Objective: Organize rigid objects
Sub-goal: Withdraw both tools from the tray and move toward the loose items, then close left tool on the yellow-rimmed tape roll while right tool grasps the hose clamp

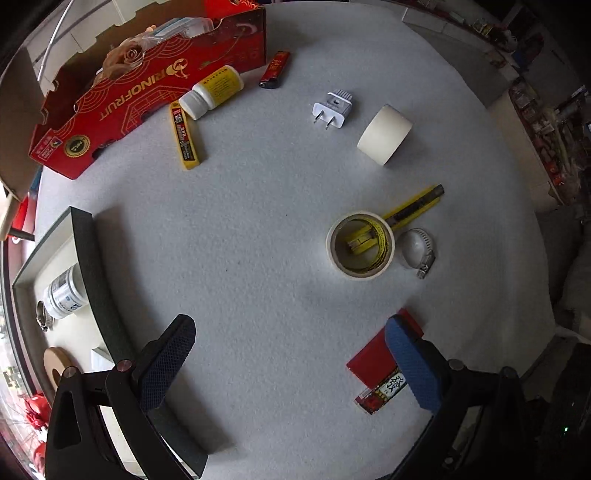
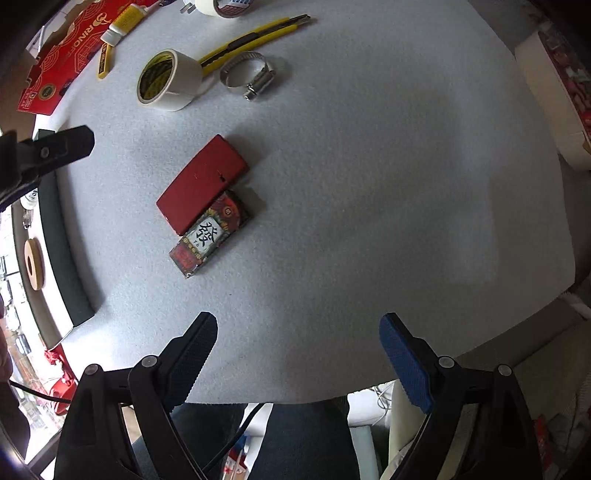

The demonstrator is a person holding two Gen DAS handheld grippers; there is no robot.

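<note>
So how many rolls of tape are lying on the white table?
2. One tape roll lies on its side near the white plug. The other tape roll stands on end over the yellow knife, beside the metal clamp. More could hide inside the red box.

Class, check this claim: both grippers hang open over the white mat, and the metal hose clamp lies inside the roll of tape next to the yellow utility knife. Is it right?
Not quite. The hose clamp lies outside the tape roll, beside it, as the right wrist view shows. The rest holds: left gripper and right gripper open, yellow utility knife alongside.

Likely a shop: packed goods shelves (image 1: 554,129) beside a felt-covered table (image 1: 258,240).
</note>
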